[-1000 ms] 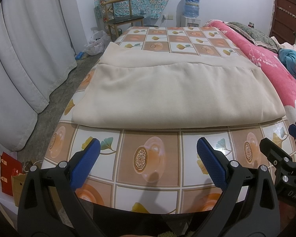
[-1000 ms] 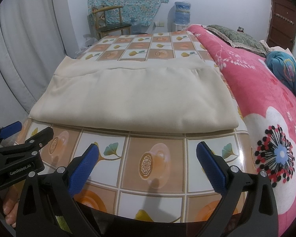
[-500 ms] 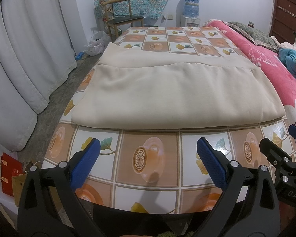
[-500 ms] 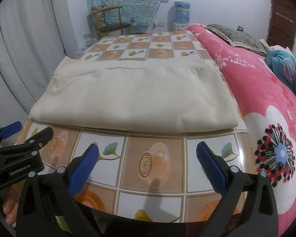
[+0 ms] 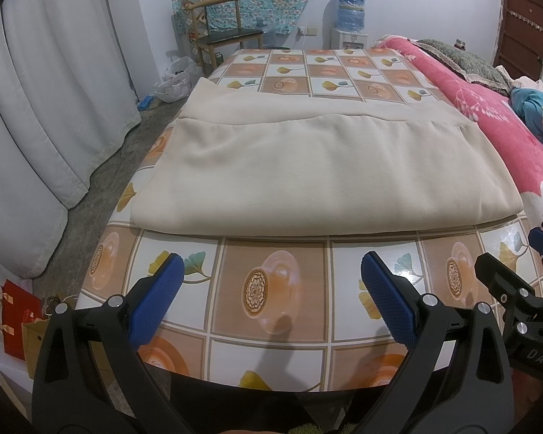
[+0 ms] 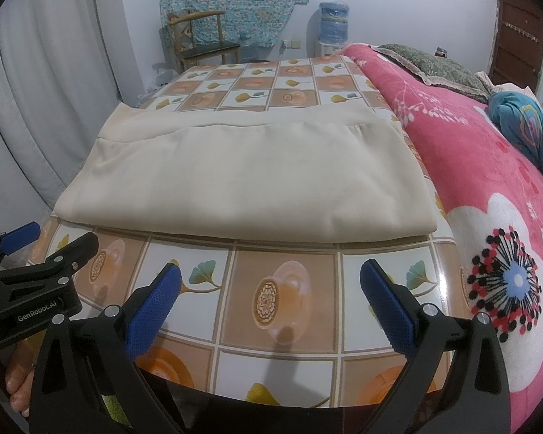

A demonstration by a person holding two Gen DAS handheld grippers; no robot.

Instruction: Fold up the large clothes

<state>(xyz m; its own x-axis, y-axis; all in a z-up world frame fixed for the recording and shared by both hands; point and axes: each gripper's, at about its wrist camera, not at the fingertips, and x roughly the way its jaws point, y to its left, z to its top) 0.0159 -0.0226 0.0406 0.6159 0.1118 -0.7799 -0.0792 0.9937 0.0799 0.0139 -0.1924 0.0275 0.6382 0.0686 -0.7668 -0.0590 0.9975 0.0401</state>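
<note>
Table [image 5: 271,329] with tiled cup-and-leaf cloth fills both my views, running toward 12 o'clock. Pink floral blanket [image 6: 488,188] lies along its 3 o'clock side, white curtain [image 5: 47,108] at 9 o'clock. Beige garment [image 5: 322,173] lies folded flat mid-table, its near fold edge across my view and an under layer sticking out at the far end; no claw touches it. I've got the left gripper [image 5: 271,298] over the near table edge at 6 o'clock, jaws spread wide, holding nothing. Right gripper [image 6: 271,298] just beside it at 3 o'clock, likewise wide apart and empty. Wooden chair [image 5: 224,25] and water jug [image 5: 350,3] at 12 o'clock against the wall. Red gift bag [image 5: 14,318] at 8 o'clock on the floor.
</note>
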